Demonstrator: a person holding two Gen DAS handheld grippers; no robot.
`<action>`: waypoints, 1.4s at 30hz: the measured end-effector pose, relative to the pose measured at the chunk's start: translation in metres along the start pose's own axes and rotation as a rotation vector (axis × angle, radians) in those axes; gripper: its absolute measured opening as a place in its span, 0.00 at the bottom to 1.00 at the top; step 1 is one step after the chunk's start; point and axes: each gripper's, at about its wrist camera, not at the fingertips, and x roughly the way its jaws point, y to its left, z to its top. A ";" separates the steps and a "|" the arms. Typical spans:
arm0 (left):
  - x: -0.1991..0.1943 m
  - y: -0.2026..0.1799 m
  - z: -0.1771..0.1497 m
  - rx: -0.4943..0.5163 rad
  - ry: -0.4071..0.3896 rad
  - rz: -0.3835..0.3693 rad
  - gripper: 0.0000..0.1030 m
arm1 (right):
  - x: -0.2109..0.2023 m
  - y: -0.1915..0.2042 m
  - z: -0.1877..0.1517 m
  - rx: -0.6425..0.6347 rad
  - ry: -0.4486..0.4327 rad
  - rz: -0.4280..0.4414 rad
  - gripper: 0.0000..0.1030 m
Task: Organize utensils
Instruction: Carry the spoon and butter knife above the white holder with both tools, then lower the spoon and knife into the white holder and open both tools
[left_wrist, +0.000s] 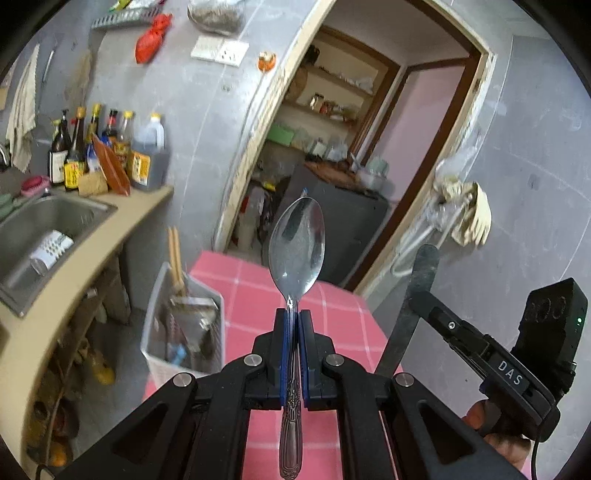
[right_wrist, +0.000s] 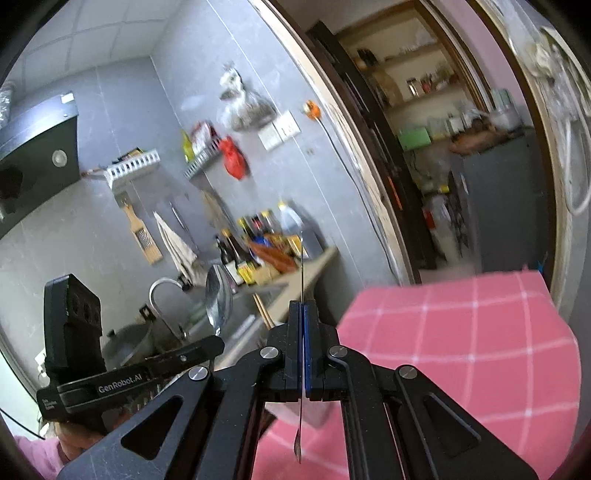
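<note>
Clamping a metal spoon (left_wrist: 296, 243) by the neck of its patterned handle, the left gripper (left_wrist: 294, 325) has its blue pads pressed against it, bowl pointing up and out over the pink checked tablecloth (left_wrist: 258, 291). Beside the table stands a white plastic basket (left_wrist: 155, 332) with chopsticks (left_wrist: 176, 258) and other tools in it, likely where the utensils belong. In this left wrist view the right gripper (left_wrist: 421, 295) shows at the right edge, pinching a flat dark blade (left_wrist: 413, 302), with "DAS" readable on its body. From the right wrist view, the right gripper (right_wrist: 303, 314) has its fingers squeezed together on that thin knife (right_wrist: 302, 266), seen edge-on so it is only a sliver; the pink tablecloth (right_wrist: 461, 350) lies below, and the left gripper (right_wrist: 212, 345) with its spoon (right_wrist: 218, 295) shows at the left, marked "GenRobot.AI". The risk, as I judge it, is that the narrow grip lets the spoon swivel or slide in the pads, and that the two utensils, held near each other, knock together. The bottle (left_wrist: 59, 155) labels on the counter are too blurred to read.
</note>
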 end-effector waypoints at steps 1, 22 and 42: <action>-0.001 0.002 0.001 -0.001 -0.012 0.000 0.05 | 0.003 0.007 0.004 -0.011 -0.015 -0.001 0.01; 0.024 0.084 0.029 -0.039 -0.213 0.036 0.05 | 0.082 0.051 -0.008 -0.068 -0.159 0.014 0.01; 0.060 0.110 -0.018 -0.001 -0.230 0.023 0.06 | 0.128 0.026 -0.077 -0.080 -0.021 0.029 0.01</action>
